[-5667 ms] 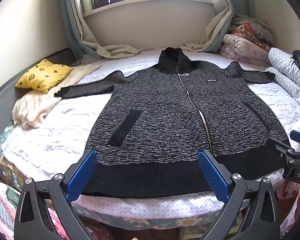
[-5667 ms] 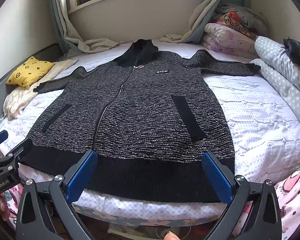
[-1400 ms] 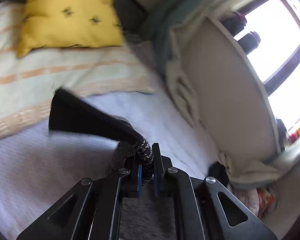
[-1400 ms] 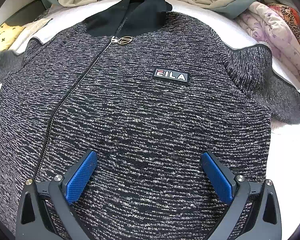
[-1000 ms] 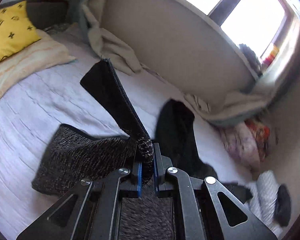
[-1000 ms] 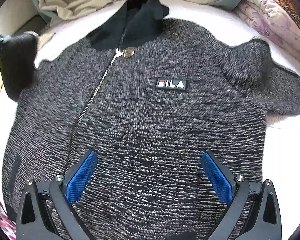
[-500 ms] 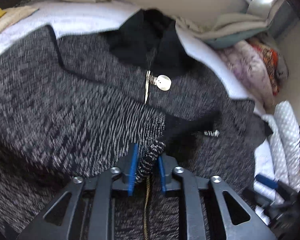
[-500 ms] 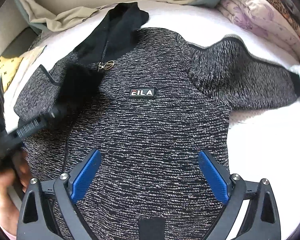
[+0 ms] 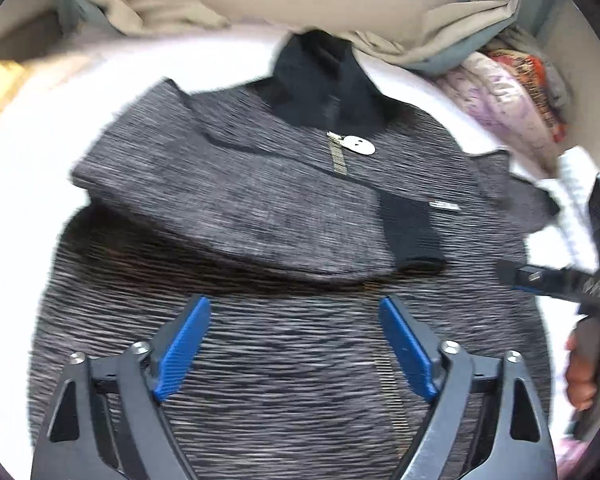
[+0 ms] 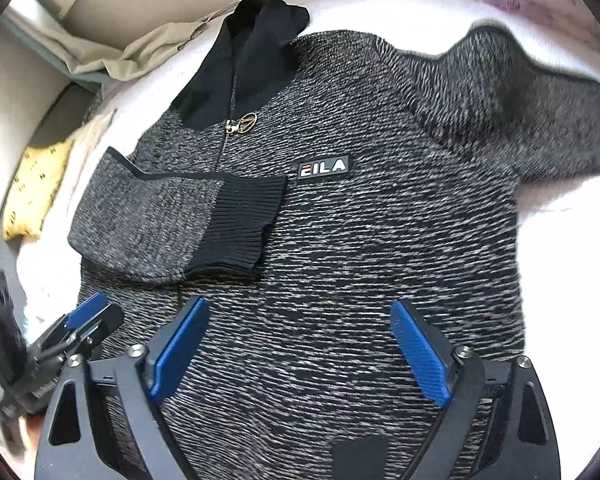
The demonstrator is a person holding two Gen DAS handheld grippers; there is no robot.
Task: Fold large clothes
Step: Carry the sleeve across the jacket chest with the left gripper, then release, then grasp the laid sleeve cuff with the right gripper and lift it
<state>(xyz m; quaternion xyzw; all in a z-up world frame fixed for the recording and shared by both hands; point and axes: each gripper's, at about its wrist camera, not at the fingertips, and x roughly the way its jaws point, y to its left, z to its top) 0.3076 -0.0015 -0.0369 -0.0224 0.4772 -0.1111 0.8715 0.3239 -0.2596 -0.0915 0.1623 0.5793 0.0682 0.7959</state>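
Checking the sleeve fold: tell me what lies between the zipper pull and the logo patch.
Only bare grey knit; the folded sleeve's cuff lies just below that stretch, in the right wrist view.

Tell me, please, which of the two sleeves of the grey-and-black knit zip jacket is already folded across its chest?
The sleeve with the black ribbed cuff beside the zipper; the other sleeve still lies spread outward on the white bedspread.

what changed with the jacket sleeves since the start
The left gripper took the jacket's left sleeve by the cuff, carried it in over the chest and let go: its jaws have just been opening, nothing between them. The right sleeve is still spread out, the jacket still zipped, the right gripper open.
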